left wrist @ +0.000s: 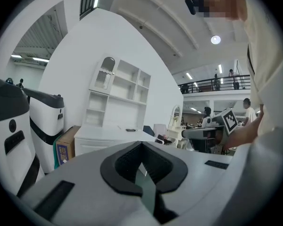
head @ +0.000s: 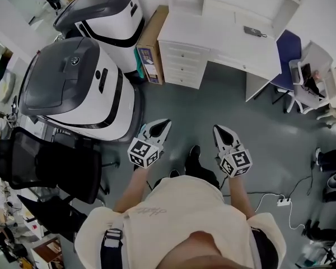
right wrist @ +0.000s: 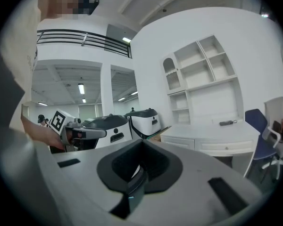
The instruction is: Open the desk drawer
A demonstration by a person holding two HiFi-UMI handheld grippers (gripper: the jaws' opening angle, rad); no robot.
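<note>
The white desk stands against the far wall, with a stack of closed drawers at its left end. Both grippers are held out in front of the person, over the grey floor and well short of the desk. My left gripper is shut with nothing in it. My right gripper is also shut and empty. In the left gripper view the left gripper points at the desk ahead. In the right gripper view the right gripper faces the desk and its drawers.
Two large white-and-grey machines stand at the left, with a cardboard box against the desk's side. A black office chair is near left and a blue chair sits right of the desk. A power strip lies on the floor.
</note>
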